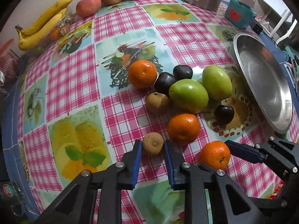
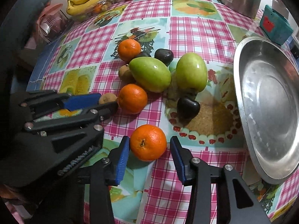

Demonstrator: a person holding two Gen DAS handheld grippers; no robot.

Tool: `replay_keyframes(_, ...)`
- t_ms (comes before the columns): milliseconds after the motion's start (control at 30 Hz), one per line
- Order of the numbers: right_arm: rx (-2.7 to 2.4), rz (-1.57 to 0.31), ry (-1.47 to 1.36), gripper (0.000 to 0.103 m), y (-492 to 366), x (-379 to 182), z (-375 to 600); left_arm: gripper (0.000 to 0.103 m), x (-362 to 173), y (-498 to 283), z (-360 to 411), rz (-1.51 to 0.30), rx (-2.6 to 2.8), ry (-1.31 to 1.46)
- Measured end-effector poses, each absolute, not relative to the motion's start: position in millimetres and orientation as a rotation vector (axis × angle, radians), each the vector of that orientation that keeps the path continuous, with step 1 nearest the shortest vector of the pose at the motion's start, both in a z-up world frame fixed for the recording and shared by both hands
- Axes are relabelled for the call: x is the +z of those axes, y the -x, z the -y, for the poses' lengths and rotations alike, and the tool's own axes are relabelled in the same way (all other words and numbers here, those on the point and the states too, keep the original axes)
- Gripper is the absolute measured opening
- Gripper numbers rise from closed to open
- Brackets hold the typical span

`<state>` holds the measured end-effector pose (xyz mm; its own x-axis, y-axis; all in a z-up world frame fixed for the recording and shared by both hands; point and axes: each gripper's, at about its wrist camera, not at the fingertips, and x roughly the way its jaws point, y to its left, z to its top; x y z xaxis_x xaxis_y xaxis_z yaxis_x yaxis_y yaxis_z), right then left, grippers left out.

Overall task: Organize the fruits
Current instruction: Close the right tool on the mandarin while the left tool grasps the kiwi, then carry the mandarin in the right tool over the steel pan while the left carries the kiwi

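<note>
I am clamping my left gripper [image 1: 152, 145] on a small brown fruit [image 1: 152, 144] lying just beside the steel pan's [image 2: 265, 100] nearest orange [image 2: 148, 142]. My right gripper [image 2: 149, 145] is straddling that orange: its left pad is touching the peel while its right pad [image 2: 177, 158] is standing just clear. Both fruits are sitting on the checked surface [image 2: 196, 29], left of the pan.

A loose cluster of fruit lies mid-worktop: three oranges [image 2: 148, 142], two glossy green fruits [image 2: 192, 72], three dark plums [image 2: 188, 107] and two small brown fruits [image 1: 153, 144]. Bananas [image 1: 44, 23] and red apples [image 1: 88, 6] lie at the far left edge.
</note>
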<state>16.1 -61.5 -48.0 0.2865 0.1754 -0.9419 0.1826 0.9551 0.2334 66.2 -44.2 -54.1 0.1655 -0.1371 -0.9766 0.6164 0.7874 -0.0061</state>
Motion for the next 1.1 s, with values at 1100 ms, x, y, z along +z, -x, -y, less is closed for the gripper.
replay_keyframes(1100,-0.006,-1.083,-0.384,0.041,-8,29,92,0.026,41,-84,-64,-1.279,-0.172,0.206)
